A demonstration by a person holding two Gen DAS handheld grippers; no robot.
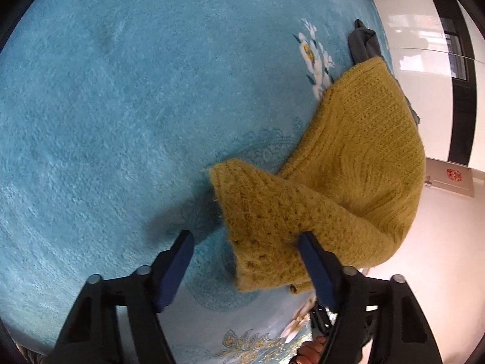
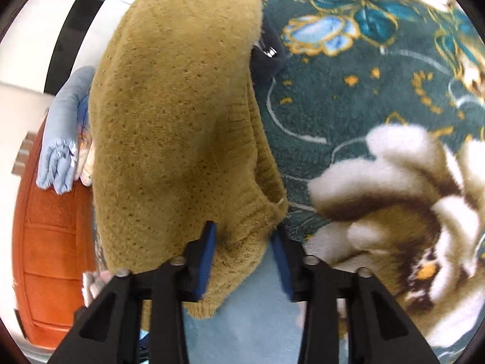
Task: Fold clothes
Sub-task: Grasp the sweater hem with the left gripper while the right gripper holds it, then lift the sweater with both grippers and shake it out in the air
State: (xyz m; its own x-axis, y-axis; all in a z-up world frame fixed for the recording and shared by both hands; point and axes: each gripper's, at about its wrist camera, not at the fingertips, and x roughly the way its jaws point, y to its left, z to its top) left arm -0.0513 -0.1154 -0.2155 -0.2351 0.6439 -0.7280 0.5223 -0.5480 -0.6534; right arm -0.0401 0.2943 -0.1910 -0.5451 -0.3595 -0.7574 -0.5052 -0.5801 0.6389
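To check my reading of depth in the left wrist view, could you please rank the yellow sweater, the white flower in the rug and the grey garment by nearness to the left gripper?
1. Yellow sweater: between the fingers.
2. White flower: beyond it, mid-right.
3. Grey garment: farthest, by the rug's edge.

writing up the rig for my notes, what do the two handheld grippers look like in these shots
Both look alike. The left gripper and the right gripper each have two black, angular plastic fingers with cut-out openings in the frame, round grey pins at the linkage joints, and flat blue pads on the inner faces. No cables, markings or sleeves are visible in either wrist view.
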